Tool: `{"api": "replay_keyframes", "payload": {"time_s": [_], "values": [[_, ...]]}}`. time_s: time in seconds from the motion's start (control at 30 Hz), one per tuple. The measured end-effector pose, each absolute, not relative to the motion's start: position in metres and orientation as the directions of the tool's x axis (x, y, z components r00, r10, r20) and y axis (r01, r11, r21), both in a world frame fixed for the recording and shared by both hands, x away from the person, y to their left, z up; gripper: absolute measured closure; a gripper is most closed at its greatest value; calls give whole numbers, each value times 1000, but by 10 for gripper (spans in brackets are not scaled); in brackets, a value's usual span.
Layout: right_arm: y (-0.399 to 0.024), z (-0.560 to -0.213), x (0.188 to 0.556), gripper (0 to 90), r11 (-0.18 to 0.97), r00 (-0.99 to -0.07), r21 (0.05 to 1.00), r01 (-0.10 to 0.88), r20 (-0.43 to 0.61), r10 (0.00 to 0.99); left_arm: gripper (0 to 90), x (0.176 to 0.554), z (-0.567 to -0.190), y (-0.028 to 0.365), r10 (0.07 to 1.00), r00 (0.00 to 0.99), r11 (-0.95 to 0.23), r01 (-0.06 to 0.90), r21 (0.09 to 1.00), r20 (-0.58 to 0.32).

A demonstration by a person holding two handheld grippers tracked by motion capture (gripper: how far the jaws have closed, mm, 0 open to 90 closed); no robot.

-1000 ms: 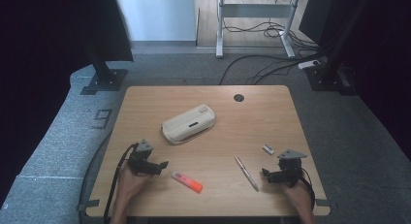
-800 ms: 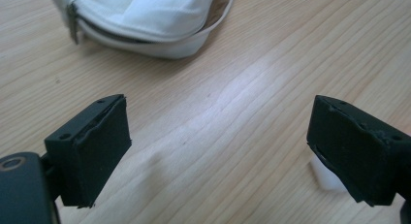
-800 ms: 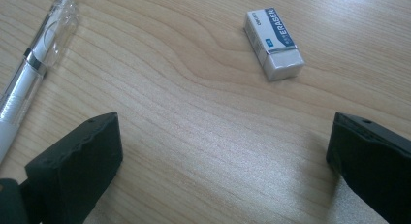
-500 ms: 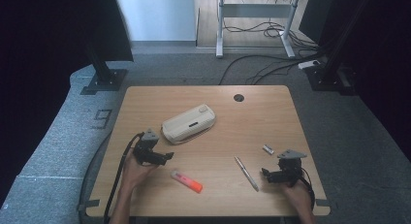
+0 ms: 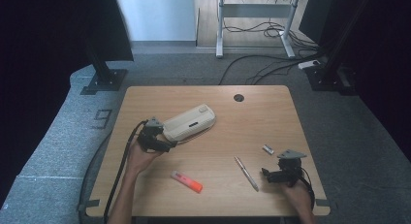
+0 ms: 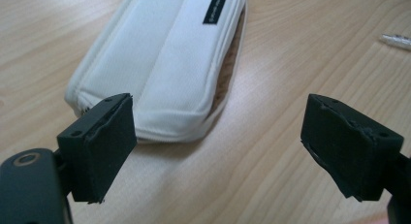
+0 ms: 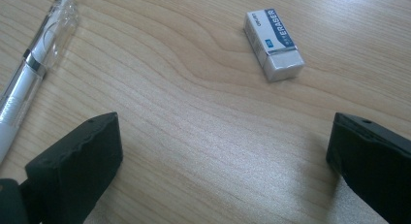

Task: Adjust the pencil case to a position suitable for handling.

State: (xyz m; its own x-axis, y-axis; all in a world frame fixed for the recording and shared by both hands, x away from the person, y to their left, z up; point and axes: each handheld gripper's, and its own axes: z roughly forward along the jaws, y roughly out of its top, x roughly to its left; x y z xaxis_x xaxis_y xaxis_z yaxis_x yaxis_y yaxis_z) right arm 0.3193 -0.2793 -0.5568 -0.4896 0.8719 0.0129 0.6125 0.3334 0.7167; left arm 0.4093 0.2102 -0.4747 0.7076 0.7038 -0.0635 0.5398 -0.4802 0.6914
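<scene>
On the wooden table [image 5: 261, 117], left of middle, lies the white pencil case [image 5: 189, 122], flat and zipped as far as can be told, one short end toward the left gripper [image 5: 165, 145].
Left gripper: just beside that near end, jaws spread wide with nothing between them. They have just been closing a little, yet the case sits ahead of the pads and untouched; in the left gripper view the case [image 6: 165, 64] shows past the jaw tips, apart from them.
Right gripper [image 5: 269, 175]: low at the near right corner, jaws released and empty, bare wood between them.
Loose items, all out on the table: orange highlighter [image 5: 186, 181] near the front edge; pen [image 5: 246, 173] between highlighter and right gripper; small eraser [image 5: 268, 149] just beyond the right gripper, also seen in the right gripper view [image 7: 274, 44] with the pen [image 7: 34, 69] off to its left.

Judgement on progress: early. Nothing grasped, nothing packed, case not opened. The approach to the case looks nearly done; left to do are taking hold of it, opening it, and likely gathering the three loose items.
</scene>
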Motion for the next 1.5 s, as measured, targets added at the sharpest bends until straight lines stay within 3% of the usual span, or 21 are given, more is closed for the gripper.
{"api": "replay_keyframes", "payload": {"time_s": [0.57,1.0,1.3,1.43,1.5], "values": [[-279,-557,319,0,333,-490,717,613,13,872,167,444,-465,183,674,736,-523,535,664,-62],[-279,-557,319,0,334,-490,717,612,13,872,257,466,-486,175,671,736,-534,562,632,-87],[-279,-557,319,0,334,-490,717,612,13,872,321,471,-506,169,673,738,-577,568,587,-51],[-279,-557,319,0,333,-490,717,612,13,872,328,468,-511,165,671,741,-608,544,578,9],[-279,-557,319,0,333,-490,717,612,13,872,383,466,-511,164,678,734,-619,537,573,46]]}}
